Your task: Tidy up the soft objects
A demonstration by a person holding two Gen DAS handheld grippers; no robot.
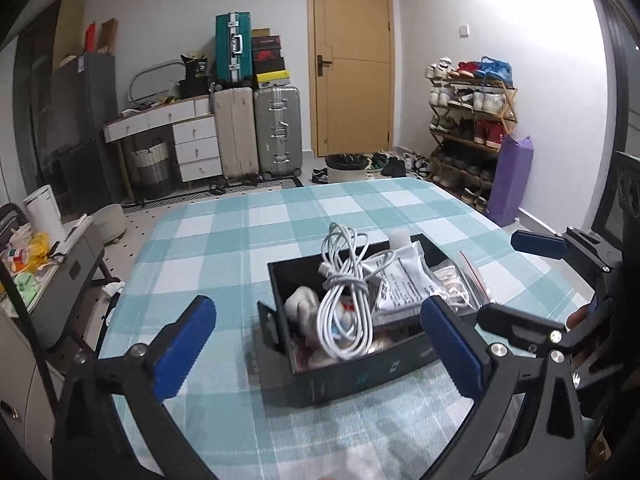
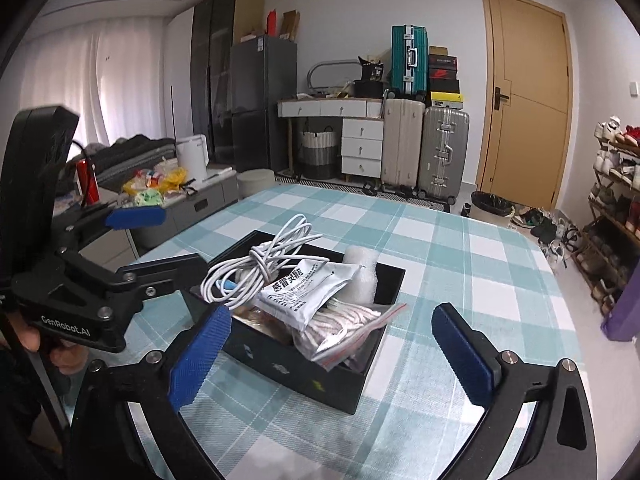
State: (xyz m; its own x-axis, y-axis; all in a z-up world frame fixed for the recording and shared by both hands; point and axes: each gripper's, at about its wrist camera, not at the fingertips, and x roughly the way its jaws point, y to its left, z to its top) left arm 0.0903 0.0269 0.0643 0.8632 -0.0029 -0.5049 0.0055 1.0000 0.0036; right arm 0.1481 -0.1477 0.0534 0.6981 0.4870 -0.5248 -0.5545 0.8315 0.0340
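Note:
A black open box [image 1: 352, 376] [image 2: 292, 368] sits on the checked tablecloth. It holds a coiled white cable [image 1: 344, 292] [image 2: 256, 264], a silver medicine pouch [image 1: 400, 280] [image 2: 304, 292], a clear zip bag of pale cord [image 1: 460, 276] [image 2: 344, 328], a bubble-wrap piece [image 2: 362, 276] and a white soft item [image 1: 302, 306]. My left gripper [image 1: 316, 344] is open and empty, just in front of the box. My right gripper [image 2: 332, 356] is open and empty, straddling the box's near corner. The right gripper also shows at the right of the left wrist view [image 1: 560, 256]; the left gripper shows at the left of the right wrist view [image 2: 132, 216].
The teal and white checked table [image 1: 248, 232] [image 2: 460, 248] stretches beyond the box. A grey cabinet with clutter [image 1: 52, 264] stands left of the table. Suitcases [image 1: 256, 132], a door [image 1: 352, 60] and a shoe rack [image 1: 472, 128] are at the back.

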